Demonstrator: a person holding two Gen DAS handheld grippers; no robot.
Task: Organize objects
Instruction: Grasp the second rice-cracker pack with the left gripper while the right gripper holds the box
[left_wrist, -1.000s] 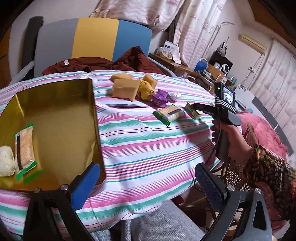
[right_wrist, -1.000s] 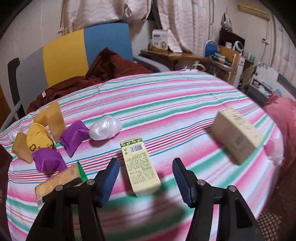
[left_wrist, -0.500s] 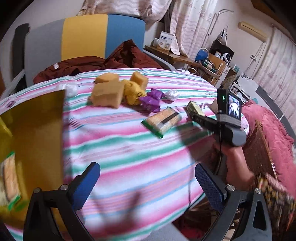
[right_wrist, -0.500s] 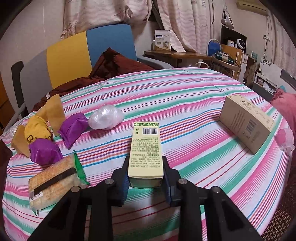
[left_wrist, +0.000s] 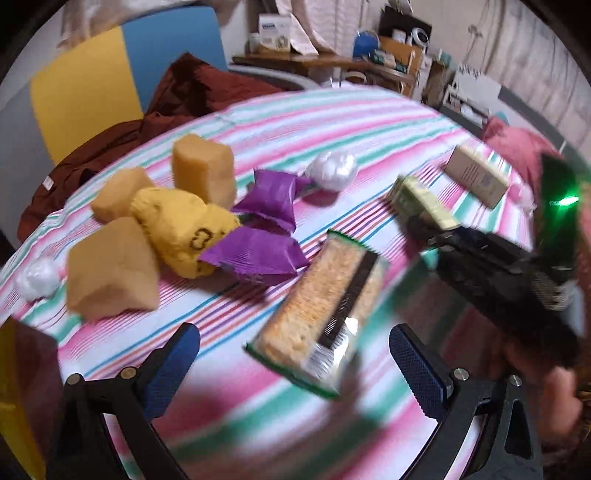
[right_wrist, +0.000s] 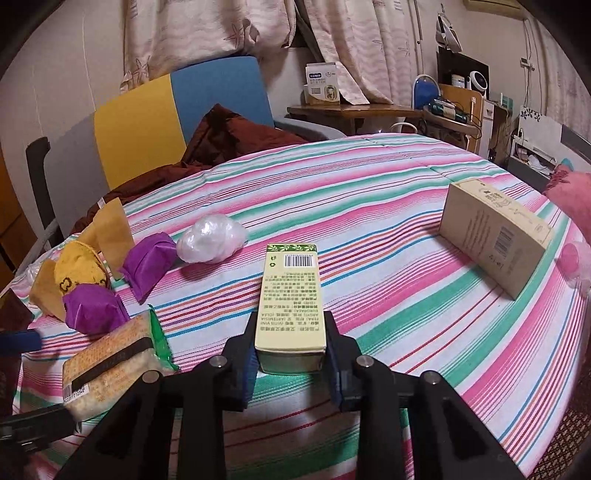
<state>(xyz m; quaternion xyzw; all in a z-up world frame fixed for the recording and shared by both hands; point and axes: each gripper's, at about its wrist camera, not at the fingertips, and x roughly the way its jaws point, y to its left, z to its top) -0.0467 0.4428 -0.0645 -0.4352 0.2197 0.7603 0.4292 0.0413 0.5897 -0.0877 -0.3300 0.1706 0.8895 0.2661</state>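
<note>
My right gripper (right_wrist: 291, 363) is shut on a slim pale-yellow box (right_wrist: 291, 295) with a green end and a barcode, low over the striped table; the box also shows in the left wrist view (left_wrist: 424, 205). My left gripper (left_wrist: 295, 369) is open, its blue pads either side of a green-edged cracker pack (left_wrist: 321, 306), which also shows in the right wrist view (right_wrist: 110, 363). I cannot tell if the pads touch the pack. Behind it lie two purple pouches (left_wrist: 258, 254), a yellow pouch (left_wrist: 177, 229) and tan packets (left_wrist: 110, 269).
A tan carton (right_wrist: 495, 236) lies at the table's right. White plastic balls (right_wrist: 210, 240) lie near the pouches. The gold tin's corner (left_wrist: 22, 369) shows at the left. A yellow and blue chair (right_wrist: 177, 114) with dark red cloth stands behind the table.
My left gripper has swung right from the gold tin and closed in on the cracker pack. My right gripper has closed on the pale-yellow box.
</note>
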